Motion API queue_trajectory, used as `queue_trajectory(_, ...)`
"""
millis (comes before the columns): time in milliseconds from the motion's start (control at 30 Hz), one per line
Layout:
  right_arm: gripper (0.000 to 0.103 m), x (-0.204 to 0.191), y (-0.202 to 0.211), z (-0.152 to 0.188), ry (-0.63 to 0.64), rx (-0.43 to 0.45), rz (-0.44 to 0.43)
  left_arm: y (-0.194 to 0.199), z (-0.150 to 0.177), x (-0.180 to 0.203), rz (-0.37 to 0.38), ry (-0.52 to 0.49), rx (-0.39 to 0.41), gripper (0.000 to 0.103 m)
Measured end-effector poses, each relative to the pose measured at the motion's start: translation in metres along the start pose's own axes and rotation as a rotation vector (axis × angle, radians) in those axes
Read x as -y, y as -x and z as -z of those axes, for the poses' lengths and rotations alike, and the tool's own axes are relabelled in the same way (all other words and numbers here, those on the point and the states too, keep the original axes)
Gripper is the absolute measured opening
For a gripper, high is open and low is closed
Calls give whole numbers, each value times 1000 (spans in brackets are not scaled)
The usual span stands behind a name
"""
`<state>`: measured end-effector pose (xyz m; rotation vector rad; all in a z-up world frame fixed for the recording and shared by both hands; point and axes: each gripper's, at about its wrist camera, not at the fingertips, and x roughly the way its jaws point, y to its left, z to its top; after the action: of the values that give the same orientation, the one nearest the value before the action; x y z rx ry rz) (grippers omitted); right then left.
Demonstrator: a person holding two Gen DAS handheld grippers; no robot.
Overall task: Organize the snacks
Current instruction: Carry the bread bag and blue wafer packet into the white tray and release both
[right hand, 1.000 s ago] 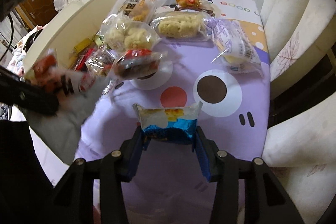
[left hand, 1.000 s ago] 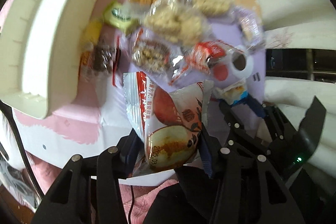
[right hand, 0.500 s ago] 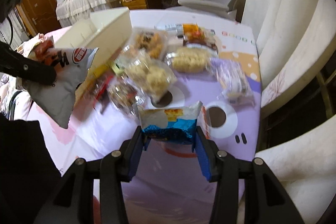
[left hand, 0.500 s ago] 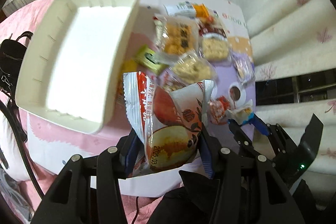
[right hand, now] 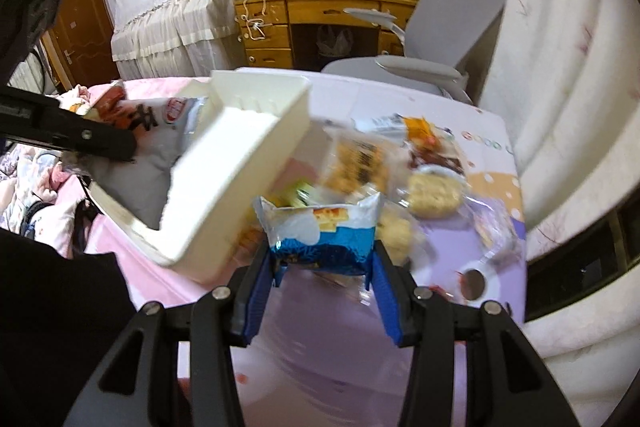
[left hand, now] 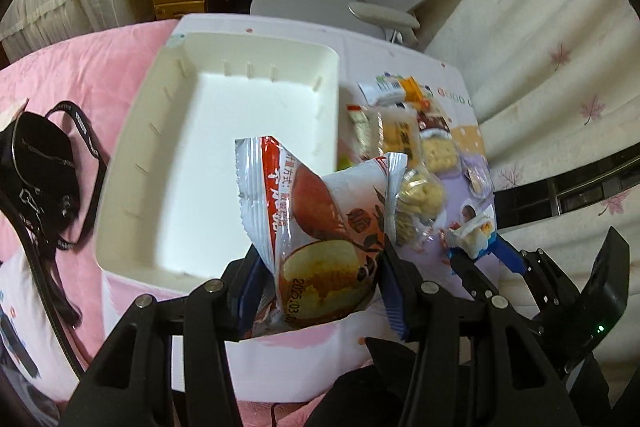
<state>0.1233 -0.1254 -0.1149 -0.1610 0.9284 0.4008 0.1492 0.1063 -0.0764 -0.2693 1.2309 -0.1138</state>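
Note:
My left gripper [left hand: 320,287] is shut on a red-and-white snack bag [left hand: 320,223], held above the near edge of the empty white bin [left hand: 224,163]. My right gripper [right hand: 324,271] is shut on a blue-and-white snack packet [right hand: 324,231], to the right of the white bin [right hand: 240,167]. In the right wrist view the left gripper's arm [right hand: 68,135] and its bag [right hand: 160,131] hang at the left, over the bin's far side. In the left wrist view the right gripper [left hand: 480,247] shows at lower right with its packet. Several loose snacks [left hand: 412,155] lie on the purple table.
A grey office chair [right hand: 436,39] and a wooden desk [right hand: 316,23] stand behind the table. A black bag [left hand: 36,179] lies on pink bedding at left. White padded cushions [right hand: 568,107] line the right side. A dark sleeve fills the lower left of the right wrist view.
Both grippers have risen and pulled back from the snack pile with their packets still held. The white bin now lies fully open to the left wrist view, and the room behind has come into sight.

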Motion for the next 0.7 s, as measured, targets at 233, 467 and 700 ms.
queue_trajectory(233,47,-55,1,-27,-26,48,1,13,-17,-52,40,-67,23,50)
queue_trajectory(467,49,-103,-2,-46,-43,71,21,22,-24,-97,81,-105,55,50)
queue_trajectory(700,50,-141,-9,-57,-32,87,4,21,-24,-128,73,-112,55,51)
